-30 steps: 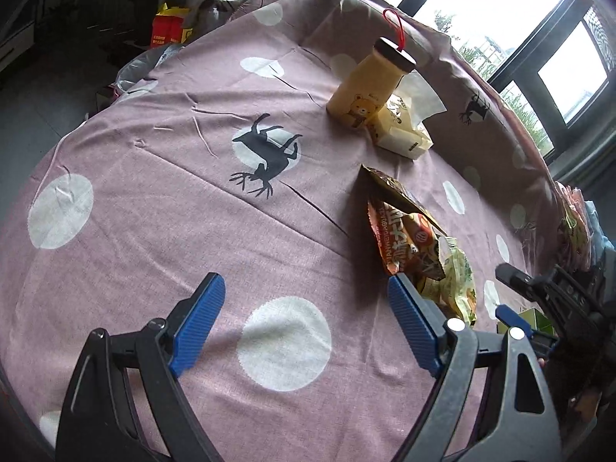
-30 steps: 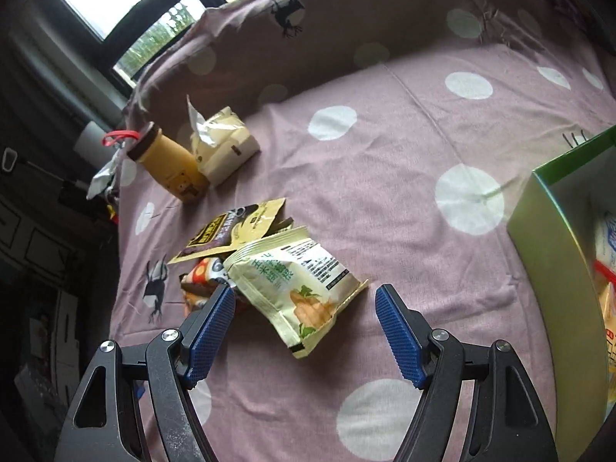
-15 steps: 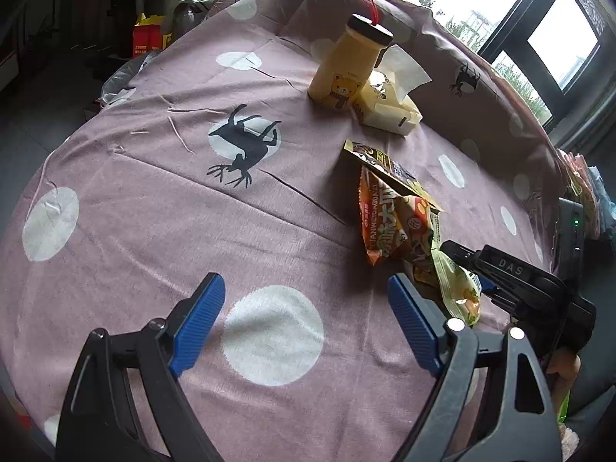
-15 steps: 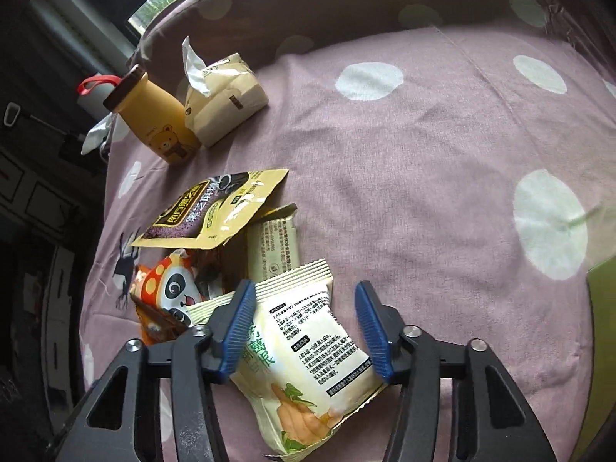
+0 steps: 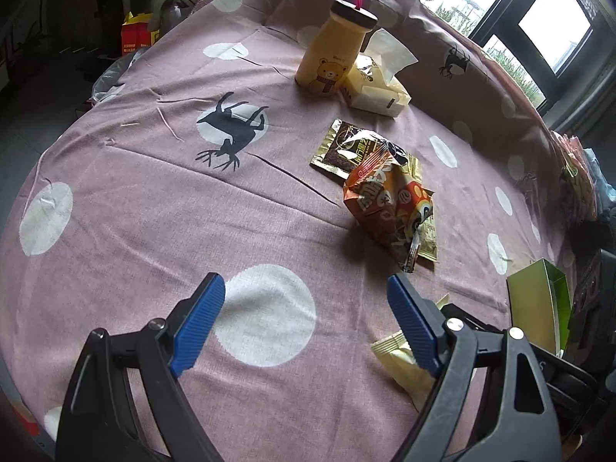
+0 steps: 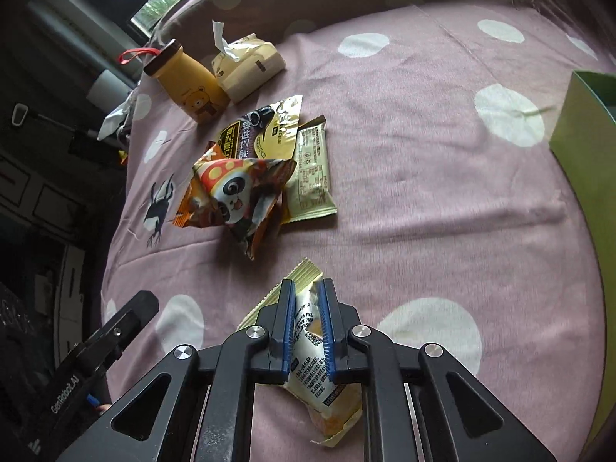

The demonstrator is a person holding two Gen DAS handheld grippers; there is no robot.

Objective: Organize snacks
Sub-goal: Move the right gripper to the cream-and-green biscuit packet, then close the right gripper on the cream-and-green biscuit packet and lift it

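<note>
From the left wrist camera, the left gripper (image 5: 304, 323) hangs released, its ribbed blue pads (image 5: 198, 325) spread wide over a white dot of the mauve woven tablecloth (image 5: 154, 211), which is printed with black deer silhouettes and creased in thin lines. At the far side stands a smooth yellow bottle (image 5: 331, 54) with a brown cap, a red loop and a cartoon bear on its front, touching a cream soft-pack of tissues (image 5: 375, 90) with one sheet pulled up. Nearer lies a flat, glossy gold-and-brown sachet (image 5: 346, 146), partly under a puffed, crinkled orange snack bag (image 5: 389, 208) printed with white characters too distorted to read. A pale yellow packet (image 5: 400, 358) with a crimped edge shows just behind the right-hand pad, and a green cardboard box (image 5: 539, 308) stands at the right edge. From the right wrist camera, the right gripper (image 6: 308, 323) has just been closing and is clenched on that pale yellow packet (image 6: 308, 331), whose foil back carries small black print and a barcode, not legible. Beyond it the orange bag (image 6: 235, 196) shows a panda face, lying against an olive-gold flat wrapper (image 6: 312, 173) with a printed table, the gold sachet (image 6: 258, 131), the bottle (image 6: 188, 84) and the tissues (image 6: 250, 65). The green box (image 6: 577, 146) stands at the right edge. The left tool's black body (image 6: 88, 365) at lower left reads "GenRobot.AI".
</note>
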